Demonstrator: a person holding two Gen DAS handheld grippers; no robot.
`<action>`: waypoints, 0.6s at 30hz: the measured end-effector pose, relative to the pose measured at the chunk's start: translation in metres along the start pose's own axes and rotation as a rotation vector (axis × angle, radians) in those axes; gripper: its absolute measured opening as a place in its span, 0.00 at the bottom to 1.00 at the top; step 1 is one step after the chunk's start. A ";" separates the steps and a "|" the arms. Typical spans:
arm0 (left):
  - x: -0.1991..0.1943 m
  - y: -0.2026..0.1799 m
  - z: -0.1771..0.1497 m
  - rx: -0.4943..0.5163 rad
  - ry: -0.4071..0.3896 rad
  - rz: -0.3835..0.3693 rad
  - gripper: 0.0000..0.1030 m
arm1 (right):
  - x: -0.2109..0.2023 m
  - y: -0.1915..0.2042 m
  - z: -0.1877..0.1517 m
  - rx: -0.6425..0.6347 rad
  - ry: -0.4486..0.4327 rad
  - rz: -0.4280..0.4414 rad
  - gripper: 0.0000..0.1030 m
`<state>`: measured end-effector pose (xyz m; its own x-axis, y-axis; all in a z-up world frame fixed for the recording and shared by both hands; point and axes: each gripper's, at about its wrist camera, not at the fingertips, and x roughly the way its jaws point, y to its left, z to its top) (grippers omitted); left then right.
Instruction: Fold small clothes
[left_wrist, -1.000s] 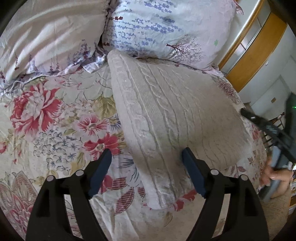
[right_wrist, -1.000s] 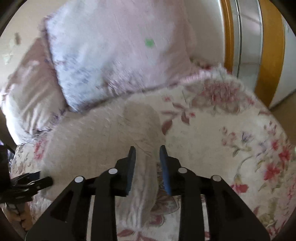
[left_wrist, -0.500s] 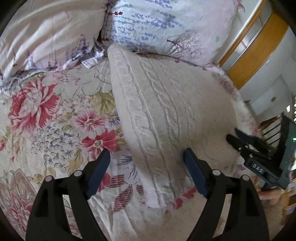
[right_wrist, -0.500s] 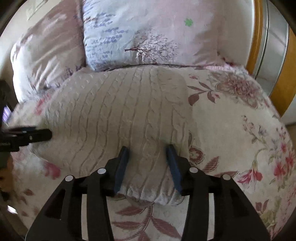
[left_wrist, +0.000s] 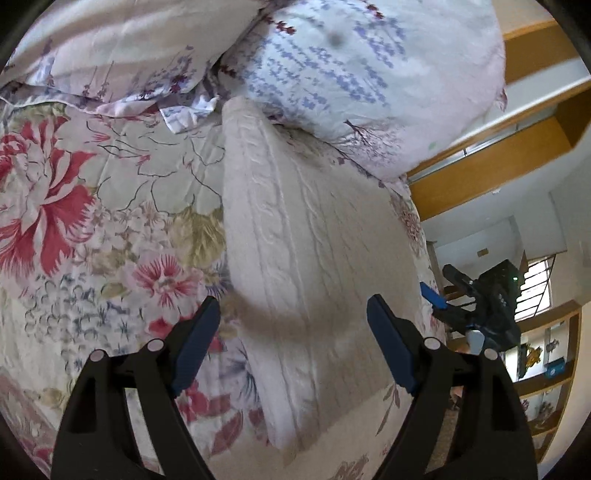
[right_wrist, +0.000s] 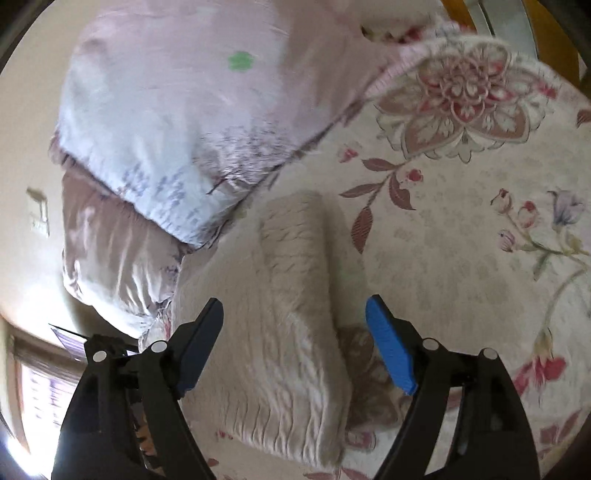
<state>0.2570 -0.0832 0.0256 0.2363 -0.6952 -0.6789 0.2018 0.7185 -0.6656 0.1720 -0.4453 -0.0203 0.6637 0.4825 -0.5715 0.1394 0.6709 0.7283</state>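
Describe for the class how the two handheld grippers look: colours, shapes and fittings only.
The left gripper has black angular arms with triangular cut-outs, round silver pivot pins and flat blue pads on its fingers. The right gripper is built the same; one of its pads looks a brighter blue in the light. No cables or sleeves are visible.

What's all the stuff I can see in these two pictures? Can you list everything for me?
knitted garment: one, cream cable-knit, folded, lying on the bedspread below the pillows.
bedspread: one, pale with red and pink flowers, covering the bed.
pillows: two, one pale with lilac print, one pinkish satin, at the head of the bed.
wooden frame: orange-brown, right of the bed.
left claw: black with blue pads, open over the garment's near end.
right claw: black with blue pads, jaws just opened, garment between them, not gripped.
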 end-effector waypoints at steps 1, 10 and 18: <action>0.003 0.001 0.002 -0.008 0.005 -0.008 0.79 | 0.004 -0.002 0.002 0.008 0.010 0.005 0.79; 0.021 0.004 0.019 -0.027 0.030 -0.030 0.79 | 0.037 -0.004 0.011 -0.020 0.113 -0.001 0.79; 0.034 0.004 0.030 -0.029 0.033 -0.067 0.77 | 0.051 0.012 0.008 -0.114 0.175 0.029 0.63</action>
<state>0.2938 -0.1031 0.0090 0.1920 -0.7423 -0.6419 0.1888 0.6698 -0.7181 0.2133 -0.4172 -0.0378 0.5273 0.5863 -0.6149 0.0317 0.7097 0.7038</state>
